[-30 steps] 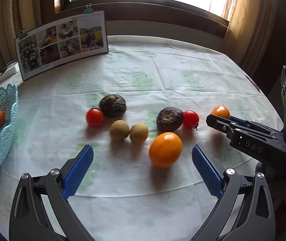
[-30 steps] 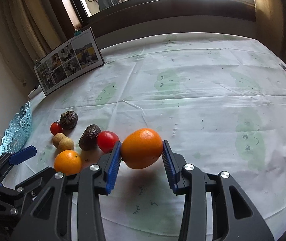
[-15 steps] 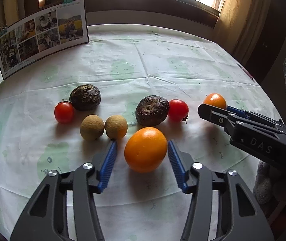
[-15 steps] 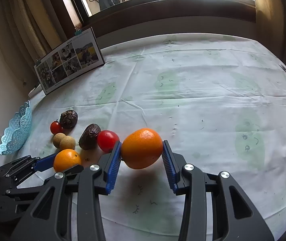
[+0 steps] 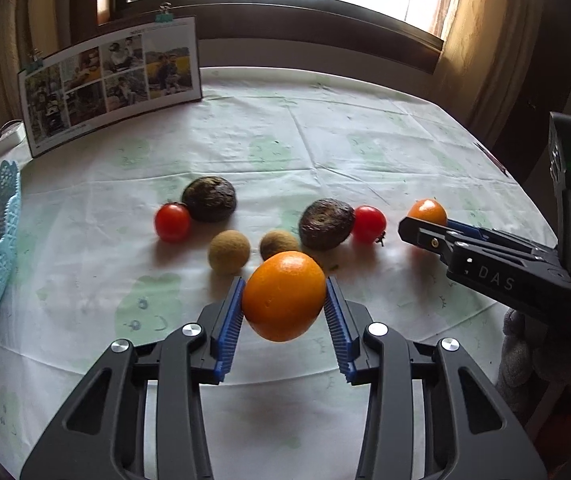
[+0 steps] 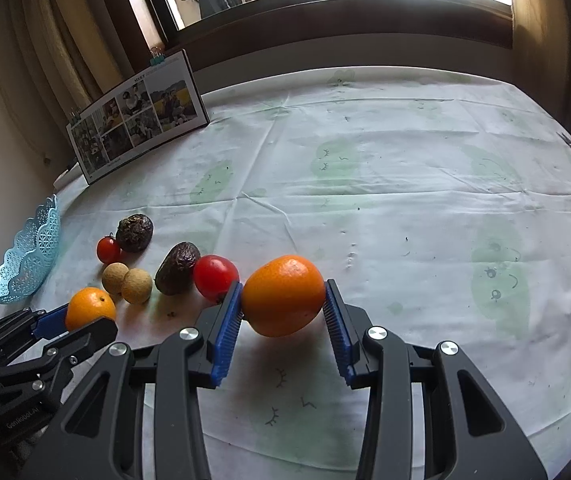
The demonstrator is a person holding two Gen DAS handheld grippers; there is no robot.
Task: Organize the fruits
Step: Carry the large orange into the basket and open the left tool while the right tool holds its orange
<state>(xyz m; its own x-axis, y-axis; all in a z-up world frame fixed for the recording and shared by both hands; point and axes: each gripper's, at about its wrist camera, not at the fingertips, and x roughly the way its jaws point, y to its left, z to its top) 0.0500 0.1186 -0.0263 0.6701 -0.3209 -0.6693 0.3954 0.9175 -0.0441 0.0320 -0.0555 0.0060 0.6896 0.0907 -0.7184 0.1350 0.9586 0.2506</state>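
Oranges sit one in each gripper: the left gripper (image 5: 284, 312) pinches a large orange (image 5: 284, 295) between its blue pads, seemingly lifted just off the tablecloth (image 5: 325, 148), and the right gripper (image 6: 283, 312) clamps a second orange (image 6: 283, 295). Behind lie two brown round fruits (image 5: 229, 251), two dark wrinkled fruits (image 5: 326, 223) and two tomatoes (image 5: 172, 222). Far left, the blue basket (image 5: 1, 240) holds small oranges.

Four oranges (image 5: 284, 295), two tomatoes (image 5: 172, 222), two avocados (image 5: 209, 199), two longans (image 5: 229, 256).
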